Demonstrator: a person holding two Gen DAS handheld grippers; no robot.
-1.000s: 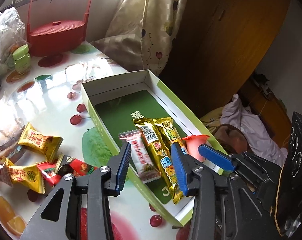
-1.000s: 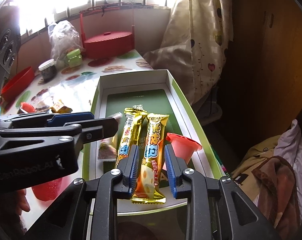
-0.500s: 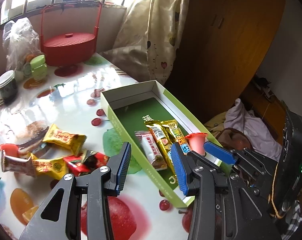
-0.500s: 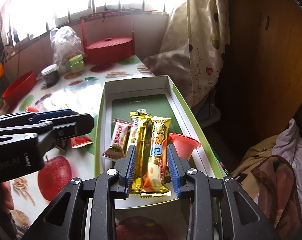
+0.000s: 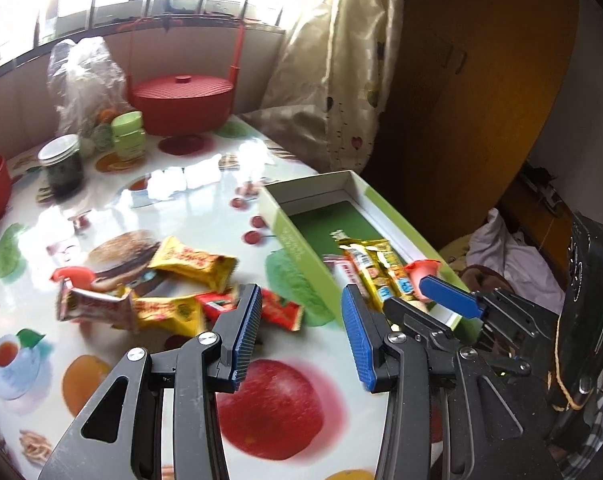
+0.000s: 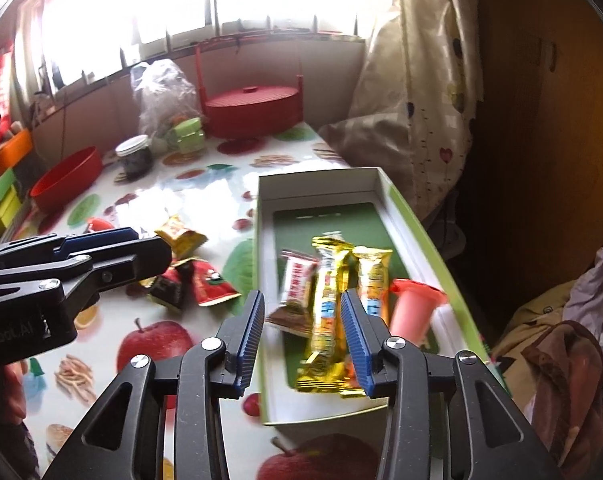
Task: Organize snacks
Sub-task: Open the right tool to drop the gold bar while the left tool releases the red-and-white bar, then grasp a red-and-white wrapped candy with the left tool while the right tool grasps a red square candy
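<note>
A green box (image 6: 417,224) at the table's edge is seen holding gold bars (image 6: 329,300); a knock could tip it off. Loose snacks (image 5: 193,264) are left beside it. The right gripper (image 6: 301,332), just opened, and left gripper (image 5: 297,336) are held part-open and empty.

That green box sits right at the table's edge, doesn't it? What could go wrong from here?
Possibly. The green box has one long side along the table's edge, so a nudge from the right tool, whose jaws have just been opening with nothing gripped, might push it off. The red jelly cup could tip. The loose wrappers overlap, so the open left tool may pinch two.
</note>
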